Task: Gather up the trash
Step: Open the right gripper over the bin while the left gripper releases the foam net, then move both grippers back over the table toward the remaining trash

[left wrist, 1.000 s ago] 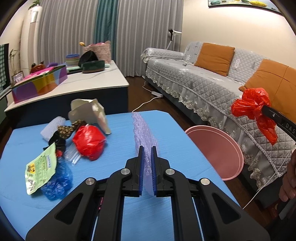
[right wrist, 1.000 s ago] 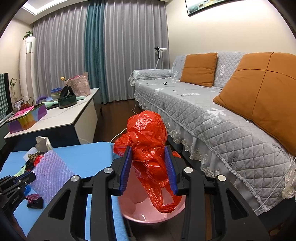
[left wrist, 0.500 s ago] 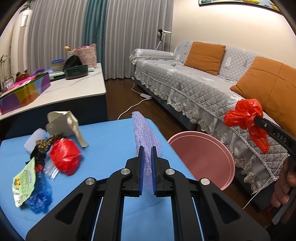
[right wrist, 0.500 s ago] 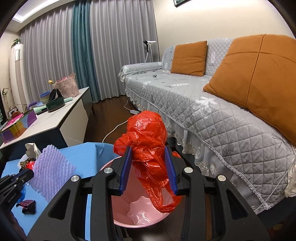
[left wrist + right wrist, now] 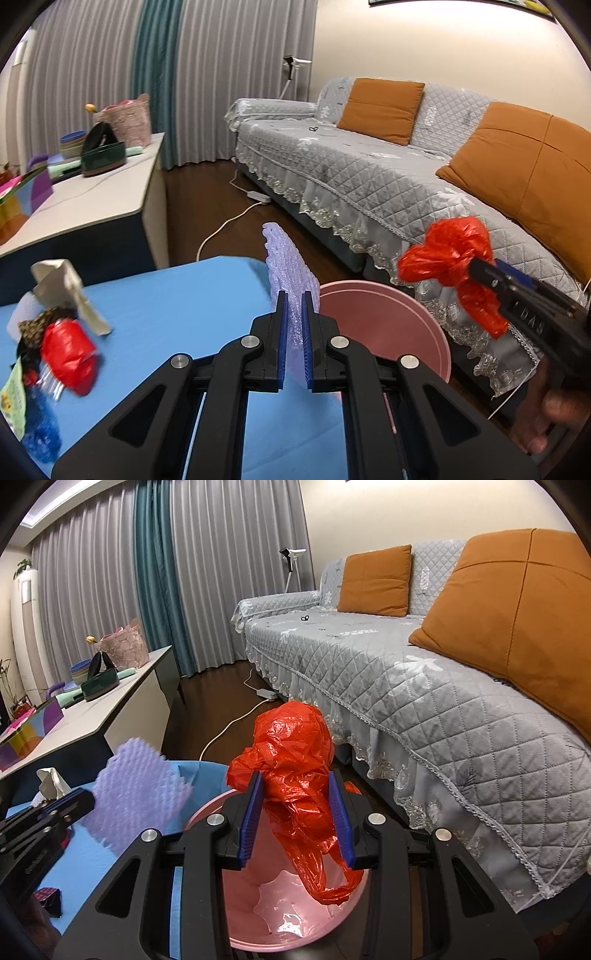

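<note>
Two pieces of trash are held, neither yet dropped. The left gripper [image 5: 293, 314] is clamped on a lilac foam net [image 5: 290, 266], which stands upright between the pads at the table's [image 5: 177, 295] far edge, at about 10 o'clock from the bin [image 5: 424, 325] in the left wrist view. The right gripper [image 5: 297, 812] is closed on a crumpled red bag [image 5: 295, 746], held directly above the bin's mouth in the right wrist view, with its loose tail hanging down toward the bowl.

The pink bin stands on the floor between the table and the sofa [image 5: 369, 173]. As far as can be seen, nothing lies inside it; only glossy bare bottom shows, though part of the interior is hidden behind the bag and gripper.

The task is judged to be at an early stage. A pile is still left on the table at 9 o'clock in the left wrist view: another red bag [image 5: 68, 354], a cream paper carton [image 5: 62, 280], a green packet [image 5: 13, 398], blue wrapping [image 5: 40, 435] and some dark scraps. Release of the two held pieces is expected next, then the pile is to be cleared.
</note>
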### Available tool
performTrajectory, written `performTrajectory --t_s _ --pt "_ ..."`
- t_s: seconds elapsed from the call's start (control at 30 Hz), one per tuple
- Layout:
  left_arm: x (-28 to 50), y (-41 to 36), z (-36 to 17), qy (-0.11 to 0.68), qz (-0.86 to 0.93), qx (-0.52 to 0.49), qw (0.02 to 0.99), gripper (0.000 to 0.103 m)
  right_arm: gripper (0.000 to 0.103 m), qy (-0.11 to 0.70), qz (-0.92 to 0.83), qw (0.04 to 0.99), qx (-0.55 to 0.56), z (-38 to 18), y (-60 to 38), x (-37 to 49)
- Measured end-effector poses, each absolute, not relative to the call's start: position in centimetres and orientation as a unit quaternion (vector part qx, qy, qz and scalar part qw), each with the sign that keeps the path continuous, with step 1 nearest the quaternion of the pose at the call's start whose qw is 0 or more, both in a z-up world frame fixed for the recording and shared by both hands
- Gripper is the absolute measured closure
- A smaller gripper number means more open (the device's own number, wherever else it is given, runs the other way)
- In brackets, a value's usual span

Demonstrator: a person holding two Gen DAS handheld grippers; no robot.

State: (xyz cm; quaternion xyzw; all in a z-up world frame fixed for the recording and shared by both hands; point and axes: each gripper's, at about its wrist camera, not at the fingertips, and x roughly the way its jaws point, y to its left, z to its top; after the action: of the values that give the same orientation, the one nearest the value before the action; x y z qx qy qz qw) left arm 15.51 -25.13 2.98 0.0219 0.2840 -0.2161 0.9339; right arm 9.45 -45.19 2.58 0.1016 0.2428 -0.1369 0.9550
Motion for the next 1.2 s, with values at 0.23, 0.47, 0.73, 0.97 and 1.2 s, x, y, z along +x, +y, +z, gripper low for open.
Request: performTrajectory --t_s 0.23,0.47,0.73,0.97,1.2 --pt "16.9 -27.8 1.5 0.298 -0.232 0.027 0.926 0.096 0.066 0.254 -0.152 0.948 0.118 1.1 -46.5 10.5" --pt "17.0 -28.7 -0.2 0.319 -0.244 0.031 0.915 0.095 0.064 0.261 -0.158 0.945 0.121 0.5 -47.0 10.8" --pt "16.8 -26.8 -0.4 0.337 -0.227 0.014 0.914 0.06 0.044 0.262 -0.165 0.943 0.123 0.9 -47.0 10.8" --pt "15.1 -23.8 2.0 0.315 -0.209 0.01 0.926 0.06 0.043 0.245 -0.159 0.947 0.134 2.4 -46.5 9.8" --pt "12.5 -20.1 4.2 0.297 -0.19 0.007 0.936 0.06 0.043 0.229 -0.131 0.957 0.116 4.4 -43.8 8.7"
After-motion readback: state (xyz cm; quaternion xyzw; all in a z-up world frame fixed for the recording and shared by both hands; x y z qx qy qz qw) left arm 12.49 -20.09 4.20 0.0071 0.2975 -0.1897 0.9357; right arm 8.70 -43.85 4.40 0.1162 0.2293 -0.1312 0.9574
